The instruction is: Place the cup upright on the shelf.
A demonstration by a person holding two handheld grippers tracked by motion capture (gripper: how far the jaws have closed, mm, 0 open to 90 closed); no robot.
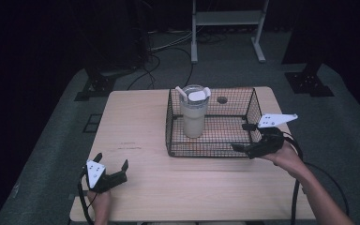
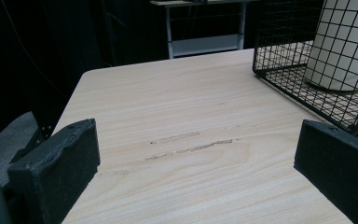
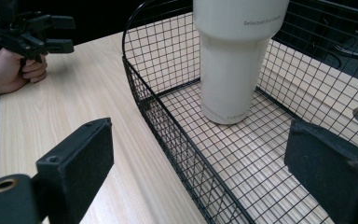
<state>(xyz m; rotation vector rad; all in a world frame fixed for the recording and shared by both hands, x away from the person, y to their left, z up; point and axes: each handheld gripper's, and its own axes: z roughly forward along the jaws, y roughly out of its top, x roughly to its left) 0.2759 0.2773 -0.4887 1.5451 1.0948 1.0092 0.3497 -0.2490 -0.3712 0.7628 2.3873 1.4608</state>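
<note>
Wooden table (image 1: 136,140); metal stand (image 1: 227,28) on the floor behind.

Dim and slightly soft in the high view, with the table (image 1: 168,187) lit evenly from above and everything beyond its edges sunk into near-black. Brighter and sharper in both gripper views, wood grain crisp at mid-distance, the near black jaws blurred and underexposed at the bottom corners. Soft shadow under the tumbler (image 3: 233,60) inside the basket (image 3: 168,126), faint sheen on its pale wall, no harsh glare anywhere.
</note>
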